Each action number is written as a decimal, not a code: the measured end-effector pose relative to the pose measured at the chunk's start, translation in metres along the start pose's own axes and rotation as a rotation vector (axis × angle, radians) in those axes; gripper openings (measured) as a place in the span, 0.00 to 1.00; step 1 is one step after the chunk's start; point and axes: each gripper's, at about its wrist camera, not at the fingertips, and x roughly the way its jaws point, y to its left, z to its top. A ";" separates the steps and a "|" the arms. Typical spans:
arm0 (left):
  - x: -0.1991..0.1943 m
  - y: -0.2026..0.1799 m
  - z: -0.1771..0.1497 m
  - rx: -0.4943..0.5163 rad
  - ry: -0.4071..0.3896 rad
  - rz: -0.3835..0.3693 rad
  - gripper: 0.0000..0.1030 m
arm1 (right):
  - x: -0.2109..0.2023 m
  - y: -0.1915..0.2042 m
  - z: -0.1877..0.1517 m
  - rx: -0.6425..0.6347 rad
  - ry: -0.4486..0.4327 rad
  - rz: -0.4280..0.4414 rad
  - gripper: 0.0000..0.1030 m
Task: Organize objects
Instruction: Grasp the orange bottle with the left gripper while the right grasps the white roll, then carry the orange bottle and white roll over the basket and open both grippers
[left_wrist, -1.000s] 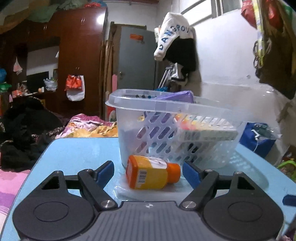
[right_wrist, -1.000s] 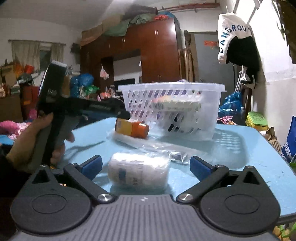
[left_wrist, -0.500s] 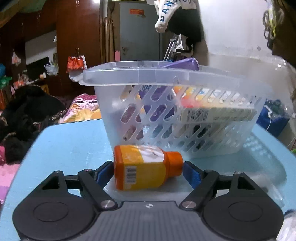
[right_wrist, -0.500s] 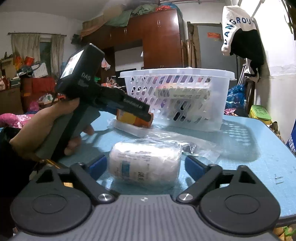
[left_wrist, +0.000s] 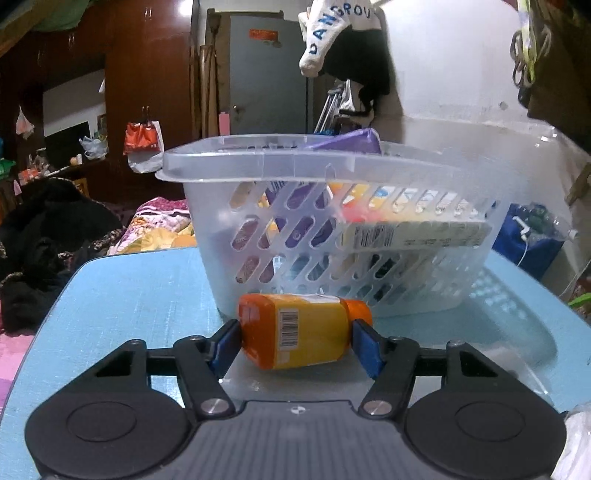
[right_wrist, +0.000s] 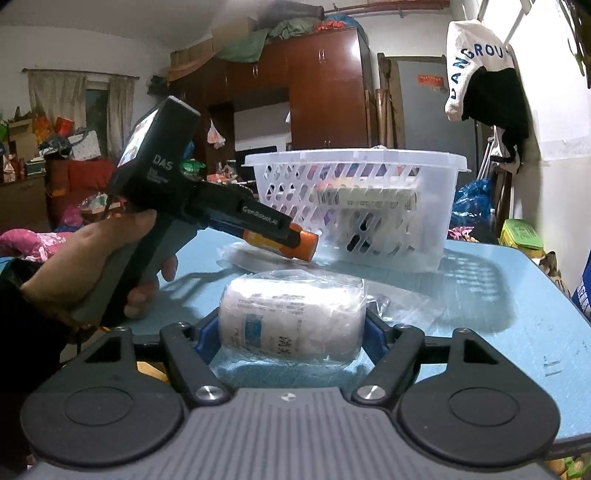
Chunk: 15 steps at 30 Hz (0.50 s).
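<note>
Blue table (left_wrist: 122, 291): orange bottle (left_wrist: 299, 334) on side, long axis crosswise, cap rightward, clamped in left gripper (left_wrist: 295, 345); right gripper (right_wrist: 291, 332) clamping wrapped white roll (right_wrist: 291, 319), basket (left_wrist: 258, 164) behind.

translucent glossy plastic basket (left_wrist: 343, 173), smooth glossy orange plastic bottle (left_wrist: 295, 336), crinkly clear-wrapped white roll (right_wrist: 291, 317), matt blue table (left_wrist: 129, 295)

The left gripper (left_wrist: 295, 345) and right gripper (right_wrist: 291, 332) look alike: black linkage arms, silver screws, blue fingers (left_wrist: 364, 345), ribbed grey housing. Seen from the right wrist, white "DAS" lettering marks the left one's body; the left hand (right_wrist: 96, 266) is bare-skinned with a black sleeve.
</note>
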 end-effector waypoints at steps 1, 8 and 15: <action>-0.002 0.001 -0.001 -0.001 -0.009 -0.002 0.66 | -0.001 -0.001 0.001 0.002 -0.006 0.001 0.74; -0.033 0.007 -0.006 -0.012 -0.104 -0.047 0.66 | -0.007 -0.015 0.010 0.009 -0.057 -0.008 0.74; -0.073 0.014 -0.016 -0.046 -0.218 -0.106 0.65 | -0.013 -0.039 0.025 0.037 -0.118 0.009 0.74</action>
